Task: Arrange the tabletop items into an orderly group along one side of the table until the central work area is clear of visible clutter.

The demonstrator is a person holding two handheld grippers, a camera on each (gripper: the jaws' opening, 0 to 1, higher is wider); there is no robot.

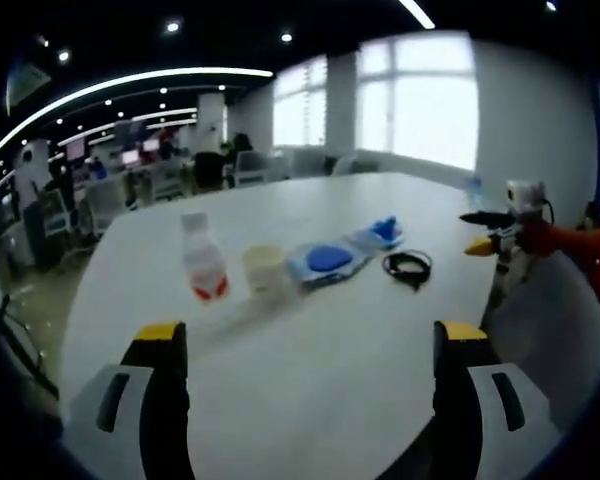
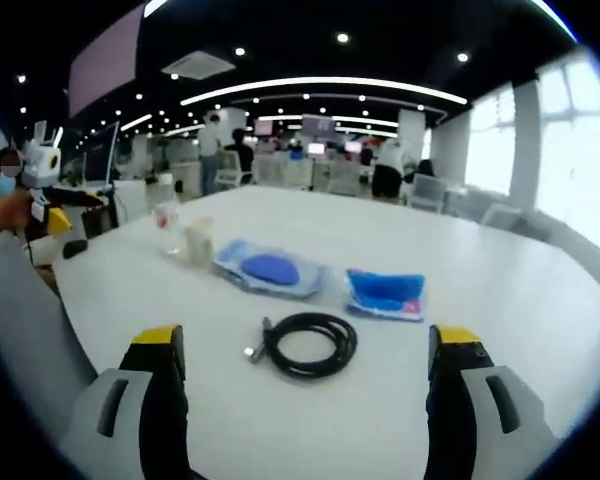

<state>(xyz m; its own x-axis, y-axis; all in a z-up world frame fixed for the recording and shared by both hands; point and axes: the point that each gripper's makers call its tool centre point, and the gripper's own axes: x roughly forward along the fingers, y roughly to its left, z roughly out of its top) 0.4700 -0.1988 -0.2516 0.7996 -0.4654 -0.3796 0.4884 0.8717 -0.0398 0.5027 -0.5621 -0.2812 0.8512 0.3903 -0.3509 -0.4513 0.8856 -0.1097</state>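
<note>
An open office with ceiling lights and bright windows surrounds a wide white table (image 1: 310,330). In the left gripper view, the left gripper (image 1: 308,345) has its fingers wide apart and empty; beyond the left finger stands a bottle (image 1: 202,262), then a cup (image 1: 264,268), and between the fingers lie two blue packets (image 1: 326,260) (image 1: 378,233), with a coiled cable (image 1: 408,265) just short of the right finger. In the right gripper view, the right gripper (image 2: 305,350) is likewise spread and holds nothing, the cable directly ahead between its fingers, probably lined up as the first pick. Everything sits mid-table, so the tidying looks unstarted.
</note>
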